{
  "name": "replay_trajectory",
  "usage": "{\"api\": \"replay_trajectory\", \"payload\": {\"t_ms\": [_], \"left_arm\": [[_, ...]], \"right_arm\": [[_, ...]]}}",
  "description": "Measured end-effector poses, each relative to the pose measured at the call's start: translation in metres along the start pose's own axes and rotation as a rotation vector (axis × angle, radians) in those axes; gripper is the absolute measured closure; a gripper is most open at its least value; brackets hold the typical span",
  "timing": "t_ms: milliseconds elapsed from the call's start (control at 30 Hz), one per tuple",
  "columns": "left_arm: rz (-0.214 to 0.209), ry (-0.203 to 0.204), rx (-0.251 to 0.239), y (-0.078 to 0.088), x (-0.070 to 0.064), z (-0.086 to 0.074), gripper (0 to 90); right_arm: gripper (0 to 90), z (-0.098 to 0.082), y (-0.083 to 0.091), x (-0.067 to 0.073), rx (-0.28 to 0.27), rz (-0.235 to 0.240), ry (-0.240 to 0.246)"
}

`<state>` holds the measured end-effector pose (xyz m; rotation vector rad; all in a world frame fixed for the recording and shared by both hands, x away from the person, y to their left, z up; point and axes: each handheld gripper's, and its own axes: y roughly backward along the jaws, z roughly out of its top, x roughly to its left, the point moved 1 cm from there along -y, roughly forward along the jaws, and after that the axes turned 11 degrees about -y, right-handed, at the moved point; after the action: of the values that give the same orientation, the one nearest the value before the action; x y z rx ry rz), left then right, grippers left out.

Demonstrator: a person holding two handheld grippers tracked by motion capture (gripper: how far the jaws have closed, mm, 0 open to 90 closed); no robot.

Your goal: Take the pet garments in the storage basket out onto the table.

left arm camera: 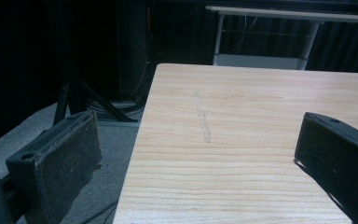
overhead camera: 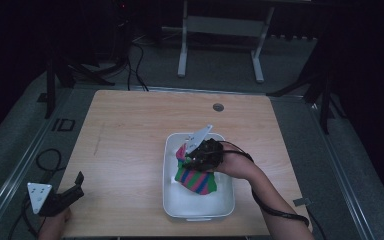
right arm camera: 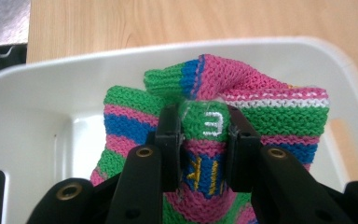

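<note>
Item: striped knit sock (right arm camera: 214,93), pinched by our right gripper (right arm camera: 204,140) over the white tray (overhead camera: 172,200); lift straight. Left gripper (left arm camera: 200,154) agape at the desk's near-left corner.

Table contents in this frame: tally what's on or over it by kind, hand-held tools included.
White tray: 1
Striped knitted item, pink, green and blue, inside the tray: 1
Hand-held tools: 2, left tool open near the table's corner, right tool clamped on the knit
Total: 4

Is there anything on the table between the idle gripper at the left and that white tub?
Nothing: in the high view, bare wooden table separates the left hand-held gripper from the tub.
</note>
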<state>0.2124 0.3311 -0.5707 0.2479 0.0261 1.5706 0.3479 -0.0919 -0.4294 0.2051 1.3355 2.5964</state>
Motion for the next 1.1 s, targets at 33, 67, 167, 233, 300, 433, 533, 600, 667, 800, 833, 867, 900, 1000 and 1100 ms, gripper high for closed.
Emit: {"api": "replay_trajectory", "payload": {"t_ms": [33, 67, 167, 233, 300, 433, 533, 600, 667, 800, 833, 867, 900, 1000, 1100], "left_arm": [[0.000, -0.001, 0.001, 0.000, 0.000, 0.000, 0.9], [0.000, -0.001, 0.001, 0.000, 0.000, 0.000, 0.9], [0.000, -0.002, 0.001, 0.000, 0.000, 0.000, 0.9], [0.000, 0.000, -0.001, 0.000, 0.000, 0.000, 0.9], [0.000, 0.000, 0.000, 0.000, 0.000, 0.000, 0.9], [0.000, 0.001, -0.001, 0.000, 0.000, 0.000, 0.9], [0.001, -0.002, 0.002, 0.000, 0.000, 0.000, 0.9], [0.001, -0.002, 0.003, 0.000, 0.000, 0.000, 0.9], [0.001, -0.002, 0.002, 0.000, 0.000, 0.000, 0.9], [0.001, -0.004, 0.003, 0.000, 0.000, 0.000, 0.9], [0.001, -0.003, 0.003, 0.000, 0.000, 0.000, 0.9], [0.001, -0.004, 0.003, 0.000, 0.000, 0.000, 0.9], [0.002, -0.003, 0.003, 0.000, 0.000, 0.000, 0.9], [0.002, -0.003, 0.002, 0.000, 0.000, 0.000, 0.9], [0.003, -0.004, 0.002, 0.000, 0.000, 0.000, 0.9]], "right_arm": [[71.0, 0.002, 0.005, 0.001, -0.013, 0.008, 0.000], [71.0, 0.003, 0.010, 0.001, -0.027, 0.003, 0.007], [71.0, 0.008, 0.023, 0.002, -0.059, -0.004, 0.015], [70.9, 0.010, 0.032, 0.001, -0.078, -0.005, 0.015], [70.9, 0.013, 0.042, 0.000, -0.100, -0.006, 0.009], [70.9, 0.015, 0.057, -0.001, -0.137, -0.019, 0.008], [70.9, 0.013, 0.078, -0.006, -0.173, -0.054, -0.003], [70.8, 0.010, 0.087, -0.010, -0.184, -0.073, -0.016], [70.8, 0.005, 0.095, -0.014, -0.188, -0.090, -0.032], [70.8, -0.007, 0.111, -0.021, -0.198, -0.123, -0.064], [70.8, -0.010, 0.114, -0.024, -0.202, -0.132, -0.072], [70.8, -0.015, 0.118, -0.026, -0.201, -0.140, -0.083], [70.8, -0.019, 0.122, -0.028, -0.201, -0.152, -0.092], [70.8, -0.032, 0.131, -0.035, -0.201, -0.181, -0.122], [70.7, -0.046, 0.140, -0.041, -0.206, -0.208, -0.151]]}}
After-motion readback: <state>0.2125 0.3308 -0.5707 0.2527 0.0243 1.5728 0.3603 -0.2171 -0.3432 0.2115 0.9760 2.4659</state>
